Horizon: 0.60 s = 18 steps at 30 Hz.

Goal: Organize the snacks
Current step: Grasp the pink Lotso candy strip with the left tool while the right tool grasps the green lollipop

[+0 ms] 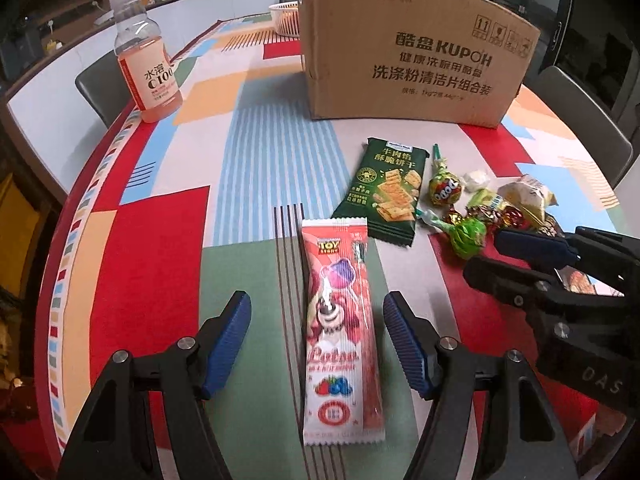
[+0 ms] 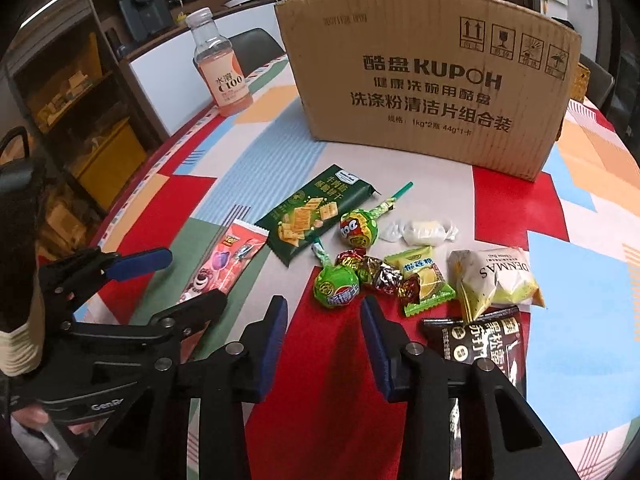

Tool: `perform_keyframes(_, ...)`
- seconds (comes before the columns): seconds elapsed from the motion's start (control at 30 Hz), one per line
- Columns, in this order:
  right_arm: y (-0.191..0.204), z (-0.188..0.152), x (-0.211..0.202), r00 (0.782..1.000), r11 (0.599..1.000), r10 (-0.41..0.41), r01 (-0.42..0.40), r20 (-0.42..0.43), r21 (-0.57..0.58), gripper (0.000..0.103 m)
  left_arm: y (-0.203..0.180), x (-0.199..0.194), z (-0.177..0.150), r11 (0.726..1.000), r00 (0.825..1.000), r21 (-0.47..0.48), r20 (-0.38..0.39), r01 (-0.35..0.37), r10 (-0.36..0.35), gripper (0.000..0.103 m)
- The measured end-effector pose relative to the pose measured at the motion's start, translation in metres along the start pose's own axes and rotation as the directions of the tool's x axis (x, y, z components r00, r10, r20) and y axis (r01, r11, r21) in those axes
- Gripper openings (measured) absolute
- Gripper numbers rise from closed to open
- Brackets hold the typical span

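Left wrist view: the left gripper (image 1: 317,344), tilted down, straddles the pink Lotso snack packet (image 1: 341,330) with pads clear; its long axis runs 12 to 6. The right gripper (image 2: 324,338) hangs open and empty, a green lollipop (image 2: 336,286) at its 12. The cardboard box (image 2: 432,84) hides its contents.

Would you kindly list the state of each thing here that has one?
Left tongs: open, straddling the pink Lotso packet, which lies flat.
Right tongs: open, nothing between them.
Bottle: upright, capped.
Cardboard box: upright.
Green biscuit packet: flat, sealed.
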State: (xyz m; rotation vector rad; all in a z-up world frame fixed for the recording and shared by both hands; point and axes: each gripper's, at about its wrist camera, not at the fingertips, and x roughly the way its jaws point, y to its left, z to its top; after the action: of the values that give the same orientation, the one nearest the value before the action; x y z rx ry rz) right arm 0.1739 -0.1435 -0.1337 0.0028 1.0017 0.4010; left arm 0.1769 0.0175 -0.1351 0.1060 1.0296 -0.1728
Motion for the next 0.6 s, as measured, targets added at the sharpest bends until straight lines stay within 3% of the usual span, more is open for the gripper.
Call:
perform_keyframes(0.23, -0.001, 0.003, 0.011, 1.0, 1.0, 0.001, -0.001, -0.013, -0.008, 0.036, 0.001, 0.009, 0.006, 1.0, 1.0, -0.021, -0.009, 0.013, -0.013, 0.057)
perform_keyframes(0.5, 0.003, 0.008, 0.021, 1.0, 0.999, -0.023, 0.022, -0.012, -0.031, 0.029, 0.004, 0.01, 0.01, 0.999, 1.0, -0.041, 0.006, 0.024, -0.023, 0.033)
perform_keyframes(0.6, 0.004, 0.009, 0.022, 1.0, 0.999, -0.024, 0.024, -0.007, -0.035, 0.027, 0.005, 0.01, 0.011, 0.998, 0.999, -0.049, 0.01, 0.035, -0.034, 0.03)
